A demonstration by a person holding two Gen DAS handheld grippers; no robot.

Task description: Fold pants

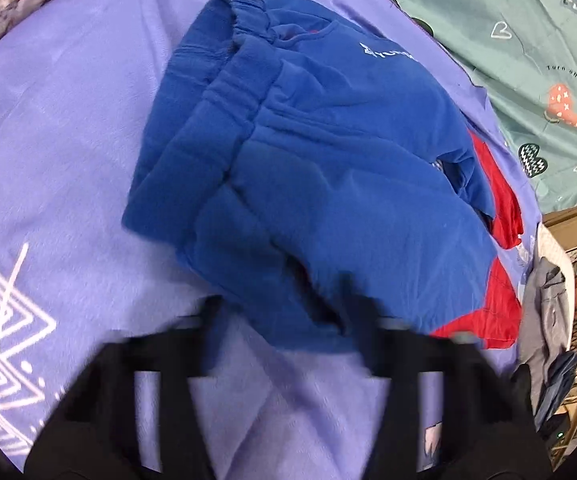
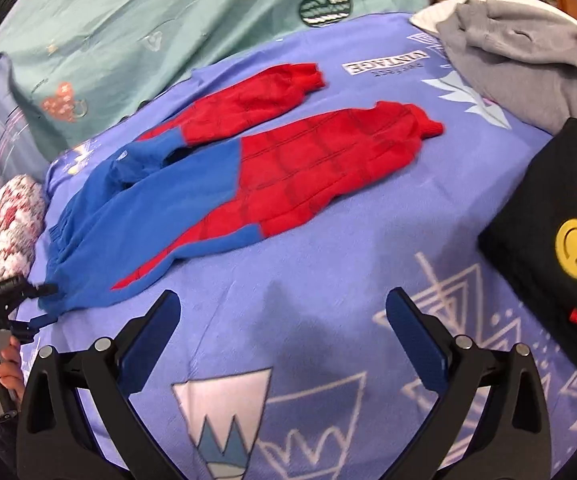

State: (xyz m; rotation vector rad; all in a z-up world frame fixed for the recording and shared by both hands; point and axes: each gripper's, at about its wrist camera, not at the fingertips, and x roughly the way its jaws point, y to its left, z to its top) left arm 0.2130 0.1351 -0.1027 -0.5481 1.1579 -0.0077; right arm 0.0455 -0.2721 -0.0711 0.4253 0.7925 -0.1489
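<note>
Blue and red pants lie flat on the purple blanket, red legs spread toward the far side and the blue waistband at the left. In the left wrist view the pants' blue top fills the middle. My left gripper is blurred, its jaws apart around the near blue edge of the pants, with a strip of blanket showing beside one finger. The right wrist view has the left gripper at the waistband corner, held by a hand. My right gripper hangs open over bare blanket just short of the pants.
A folded black garment with a yellow smiley lies at the right. A grey garment is heaped at the far right corner. A teal patterned sheet covers the far side, and a floral pillow sits at the left.
</note>
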